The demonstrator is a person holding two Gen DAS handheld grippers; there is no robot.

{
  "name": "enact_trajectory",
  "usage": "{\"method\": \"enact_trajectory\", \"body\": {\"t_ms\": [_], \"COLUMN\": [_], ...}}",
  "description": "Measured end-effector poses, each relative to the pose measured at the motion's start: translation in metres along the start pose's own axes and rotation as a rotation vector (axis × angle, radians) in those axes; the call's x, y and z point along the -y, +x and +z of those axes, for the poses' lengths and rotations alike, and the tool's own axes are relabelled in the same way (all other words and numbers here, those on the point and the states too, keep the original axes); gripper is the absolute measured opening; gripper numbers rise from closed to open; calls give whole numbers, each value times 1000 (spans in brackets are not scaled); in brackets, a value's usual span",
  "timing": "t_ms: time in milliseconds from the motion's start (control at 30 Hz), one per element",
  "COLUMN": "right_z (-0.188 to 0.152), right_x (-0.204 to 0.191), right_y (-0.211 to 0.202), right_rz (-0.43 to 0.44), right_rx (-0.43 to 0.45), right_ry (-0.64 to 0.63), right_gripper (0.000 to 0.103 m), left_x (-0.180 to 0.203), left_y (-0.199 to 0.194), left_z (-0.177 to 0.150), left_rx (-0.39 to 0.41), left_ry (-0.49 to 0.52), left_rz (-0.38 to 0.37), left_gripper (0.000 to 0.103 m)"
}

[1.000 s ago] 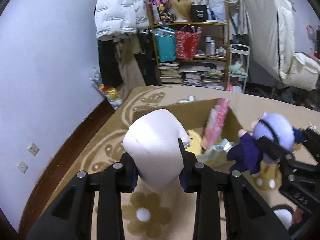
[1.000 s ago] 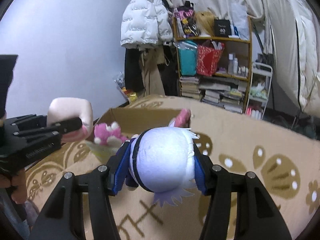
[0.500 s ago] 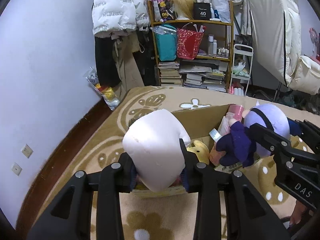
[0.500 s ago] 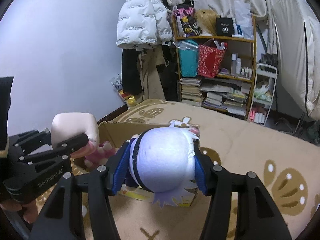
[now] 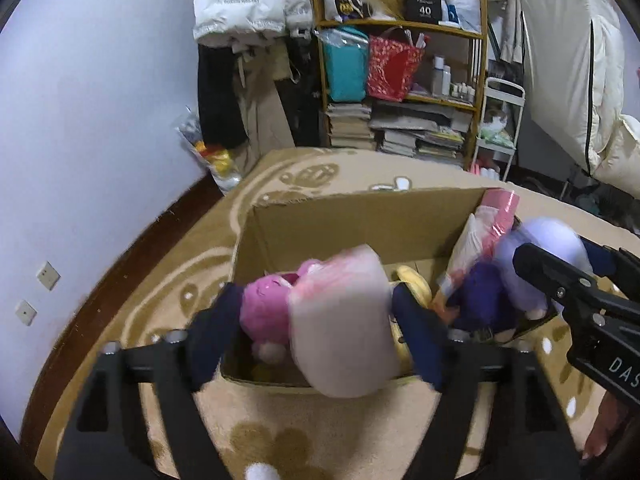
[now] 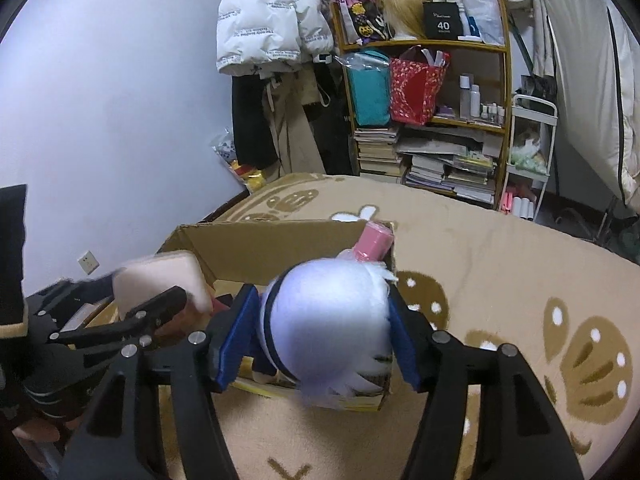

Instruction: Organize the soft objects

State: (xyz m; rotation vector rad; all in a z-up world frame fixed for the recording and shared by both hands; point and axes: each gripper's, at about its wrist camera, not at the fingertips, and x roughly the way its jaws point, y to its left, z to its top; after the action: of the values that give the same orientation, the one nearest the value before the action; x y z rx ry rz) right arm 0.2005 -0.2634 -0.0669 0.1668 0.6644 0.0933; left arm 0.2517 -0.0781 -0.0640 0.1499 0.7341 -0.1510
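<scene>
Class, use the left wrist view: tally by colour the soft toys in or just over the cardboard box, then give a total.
Pale pink: 1, the block cushion
Bright pink: 1, the fluffy plush
Yellow: 1, the yellow plush
Lavender and purple: 1, the doll
Total: 4

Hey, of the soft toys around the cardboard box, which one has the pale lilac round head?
The plush doll between the right hand-held gripper's blue pads; the left hand-held gripper's toy is a cream-pink block.
</scene>
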Motion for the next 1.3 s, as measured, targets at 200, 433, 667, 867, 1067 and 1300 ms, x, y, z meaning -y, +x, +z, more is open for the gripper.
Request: {"method": "enact_trajectory", "body": {"t_ms": [200,433,667,867,1067,1300], "right_z": [-1,-1,0,6,9,1], "right_x": [4,0,-15,-25,-40,-58], "right_y": [-10,-31,-59,-95,-134,-170], "right_rz": [16,36,36,36,23,27], "right_rx": [15,48,77,123,171,207], "right_ry": [33,54,28,-6,-62,-100], "right_gripper": [93,103,103,103,103,103], "left_x": [4,-9,-36,-45,-52,-60], "left_y": [-12,-35,-70,-121,-170,-216], "left_z": [-1,-5,-7,-7,-11,-27], "left_rx": [22,42,62,127,179,231], "left_ry": [23,18,-61,-52,-47,-43], "left_rz": [23,48,47,79,89,103], "left_gripper": [101,102,103,103,103,103]}}
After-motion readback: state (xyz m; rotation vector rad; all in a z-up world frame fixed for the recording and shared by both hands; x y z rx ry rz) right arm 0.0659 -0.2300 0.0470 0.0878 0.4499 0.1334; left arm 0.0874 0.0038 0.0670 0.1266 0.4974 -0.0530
